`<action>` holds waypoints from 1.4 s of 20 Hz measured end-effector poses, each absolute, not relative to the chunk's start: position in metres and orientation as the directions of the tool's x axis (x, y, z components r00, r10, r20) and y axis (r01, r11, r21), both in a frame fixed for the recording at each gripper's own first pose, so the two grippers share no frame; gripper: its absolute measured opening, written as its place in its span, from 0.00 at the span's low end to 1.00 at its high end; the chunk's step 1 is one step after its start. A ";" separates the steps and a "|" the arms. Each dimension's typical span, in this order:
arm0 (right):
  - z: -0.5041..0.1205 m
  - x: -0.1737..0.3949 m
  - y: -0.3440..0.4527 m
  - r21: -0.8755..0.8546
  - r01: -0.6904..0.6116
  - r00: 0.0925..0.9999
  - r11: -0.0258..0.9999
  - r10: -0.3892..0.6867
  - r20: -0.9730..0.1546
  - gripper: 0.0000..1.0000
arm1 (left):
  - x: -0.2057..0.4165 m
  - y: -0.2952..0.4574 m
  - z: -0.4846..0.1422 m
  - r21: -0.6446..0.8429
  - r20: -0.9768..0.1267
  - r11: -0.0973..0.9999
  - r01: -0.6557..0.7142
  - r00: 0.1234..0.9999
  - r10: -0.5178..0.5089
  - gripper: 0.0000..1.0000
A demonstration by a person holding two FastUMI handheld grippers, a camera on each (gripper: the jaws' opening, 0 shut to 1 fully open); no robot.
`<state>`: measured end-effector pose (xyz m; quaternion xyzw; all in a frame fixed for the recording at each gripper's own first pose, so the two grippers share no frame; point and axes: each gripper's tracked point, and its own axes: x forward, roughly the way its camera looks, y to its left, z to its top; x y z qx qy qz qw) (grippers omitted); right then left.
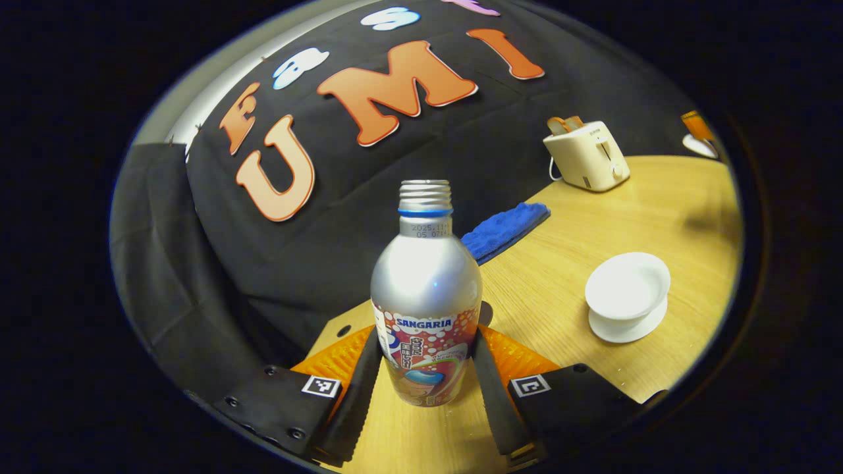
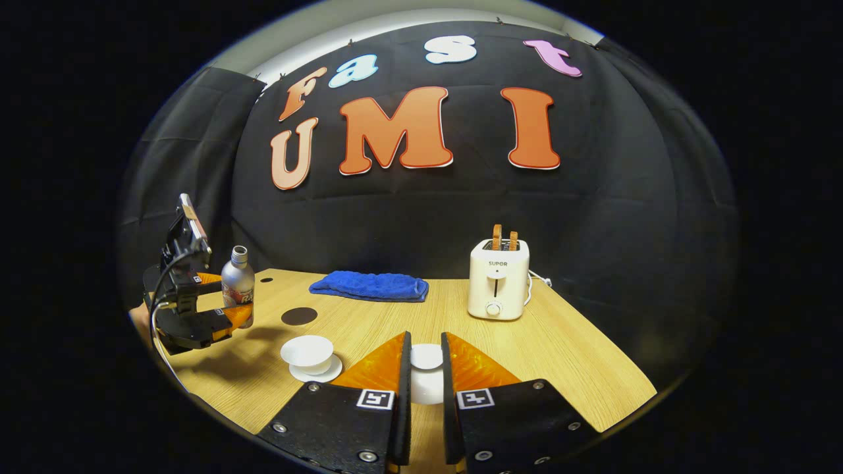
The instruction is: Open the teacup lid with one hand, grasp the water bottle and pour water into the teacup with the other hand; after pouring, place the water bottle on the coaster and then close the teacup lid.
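Silver bottle (image 1: 426,289), white teacup (image 1: 627,289), blue towel (image 1: 506,228), cream toaster (image 1: 587,155).

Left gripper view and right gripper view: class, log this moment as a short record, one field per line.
Bottle: uncapped, upright, between the left gripper fingers
Teacup: lid off, on its saucer
Lid: white, held in the right gripper
Coaster: dark disc on the table, bare
Background: blue cloth, toaster
Stage: pouring not yet begun
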<state>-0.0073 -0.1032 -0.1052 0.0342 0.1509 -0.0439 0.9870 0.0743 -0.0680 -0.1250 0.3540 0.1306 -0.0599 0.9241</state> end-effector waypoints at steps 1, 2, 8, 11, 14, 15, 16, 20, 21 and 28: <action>-0.105 -0.009 -0.105 0.055 0.100 0.950 0.993 -0.079 -0.301 0.20 | 0.075 -0.070 -0.126 0.672 -0.285 0.709 0.211 0.958 -0.015 0.75; -0.107 -0.011 -0.106 0.057 0.100 0.950 0.993 -0.078 -0.302 0.20 | 0.075 -0.072 -0.128 0.700 -0.286 0.679 0.221 0.958 -0.018 0.75; -0.108 -0.017 -0.119 0.076 0.121 0.950 0.990 -0.093 -0.299 0.20 | 0.073 -0.085 -0.131 0.833 -0.289 0.488 0.262 0.957 -0.021 0.79; -0.109 -0.020 -0.125 0.088 0.129 0.949 0.988 -0.097 -0.300 0.20 | 0.074 -0.091 -0.129 0.884 -0.282 0.379 0.272 0.959 -0.031 0.79; -0.110 -0.022 -0.128 0.083 0.134 0.948 0.987 -0.103 -0.301 0.20 | 0.074 -0.094 -0.128 0.917 -0.284 0.283 0.281 0.958 -0.034 0.79; -0.110 -0.023 -0.129 0.086 0.136 0.948 0.987 -0.105 -0.299 0.20 | 0.074 -0.094 -0.128 0.927 -0.282 0.248 0.281 0.959 -0.034 0.79; -0.109 -0.022 -0.129 0.101 0.141 0.949 0.985 -0.106 -0.298 0.20 | 0.074 -0.096 -0.128 0.934 -0.286 0.212 0.288 0.957 -0.037 0.79; -0.113 -0.023 -0.126 0.115 0.131 0.947 0.985 -0.090 -0.308 0.20 | 0.079 -0.092 -0.119 0.955 -0.286 0.072 0.287 0.958 -0.025 0.83; -0.114 -0.023 -0.125 0.110 0.131 0.947 0.985 -0.091 -0.308 0.20 | 0.080 -0.092 -0.117 0.959 -0.281 0.027 0.282 0.959 -0.026 0.79; -0.115 -0.023 -0.119 0.091 0.111 0.946 0.990 -0.077 -0.315 0.20 | 0.086 -0.101 -0.105 0.945 -0.268 -0.206 0.255 0.962 -0.040 0.79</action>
